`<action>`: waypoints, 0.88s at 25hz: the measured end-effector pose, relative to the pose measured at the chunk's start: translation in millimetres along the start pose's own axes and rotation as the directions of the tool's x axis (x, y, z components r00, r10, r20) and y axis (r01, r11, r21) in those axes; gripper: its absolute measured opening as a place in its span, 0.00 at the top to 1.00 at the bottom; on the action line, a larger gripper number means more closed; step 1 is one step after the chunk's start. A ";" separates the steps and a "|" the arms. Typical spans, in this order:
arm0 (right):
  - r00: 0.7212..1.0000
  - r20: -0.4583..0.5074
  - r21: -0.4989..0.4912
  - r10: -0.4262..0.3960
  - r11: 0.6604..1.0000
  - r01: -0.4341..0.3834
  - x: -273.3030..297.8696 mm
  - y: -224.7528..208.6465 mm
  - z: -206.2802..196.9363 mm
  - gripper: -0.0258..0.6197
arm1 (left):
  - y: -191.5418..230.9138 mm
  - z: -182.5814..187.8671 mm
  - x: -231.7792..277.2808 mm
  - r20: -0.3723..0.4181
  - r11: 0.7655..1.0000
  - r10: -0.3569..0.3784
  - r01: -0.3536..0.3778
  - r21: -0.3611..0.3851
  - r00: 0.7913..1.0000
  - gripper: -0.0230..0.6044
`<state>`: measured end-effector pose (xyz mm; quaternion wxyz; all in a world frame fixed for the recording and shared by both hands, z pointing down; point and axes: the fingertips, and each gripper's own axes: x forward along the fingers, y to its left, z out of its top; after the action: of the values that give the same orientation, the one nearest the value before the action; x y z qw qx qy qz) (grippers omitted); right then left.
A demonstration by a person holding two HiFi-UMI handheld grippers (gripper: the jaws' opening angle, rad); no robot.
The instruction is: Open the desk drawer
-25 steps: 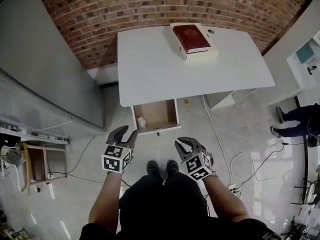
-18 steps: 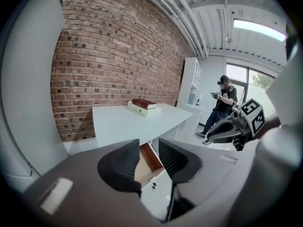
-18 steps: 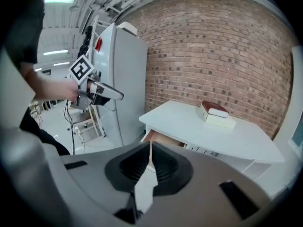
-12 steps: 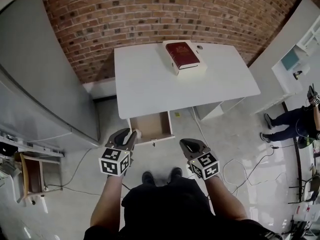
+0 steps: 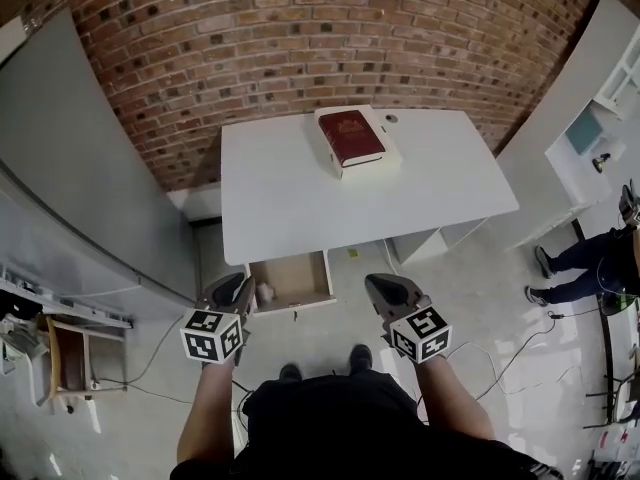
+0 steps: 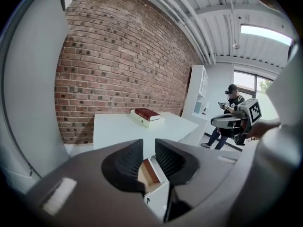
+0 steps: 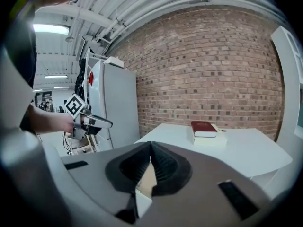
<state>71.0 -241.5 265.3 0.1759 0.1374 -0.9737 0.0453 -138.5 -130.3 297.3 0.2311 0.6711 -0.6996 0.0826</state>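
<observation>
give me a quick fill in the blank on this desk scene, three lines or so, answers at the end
1. The desk drawer is not shut; it stands ___.
2. The book lying on the white desk has a ___ cover.
3. The wall behind the desk is built of ___.
Missing words: open; red; brick.

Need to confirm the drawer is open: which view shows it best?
The head view: the drawer juts out from under the desk, its inside open to view. The left gripper view shows only a sliver of it, low in frame. The right gripper view shows just a tan patch, hard to identify.
</observation>
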 end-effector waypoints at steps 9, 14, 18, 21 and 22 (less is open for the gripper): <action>0.997 0.054 -0.019 0.048 0.999 -0.047 -36.9 -101.4 10.8 0.94 | -51.3 51.2 35.7 0.065 0.995 0.092 -0.091 -0.028 0.994 0.85; 0.989 0.082 -0.039 0.126 0.992 -0.123 -32.0 -128.7 21.6 0.94 | -84.7 74.9 46.6 0.110 0.992 0.102 -0.093 -0.087 0.989 0.86; 0.976 0.106 -0.096 0.192 0.978 -0.183 -26.7 -129.9 40.4 0.94 | -103.0 93.3 45.4 0.148 0.993 0.099 -0.089 -0.075 0.984 0.87; 0.966 0.129 -0.129 0.223 0.970 -0.206 -25.1 -122.9 53.6 0.94 | -98.8 99.5 37.9 0.151 0.993 0.115 -0.109 -0.048 0.982 0.87; 0.964 0.141 -0.132 0.226 0.969 -0.208 -25.2 -120.5 58.1 0.94 | -94.8 101.3 33.9 0.152 0.992 0.125 -0.120 -0.037 0.981 0.87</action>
<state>108.7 -358.6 206.9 0.1014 0.0227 -0.9946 -0.0031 -67.1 -212.1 204.5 0.1803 0.6279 -0.7563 0.0348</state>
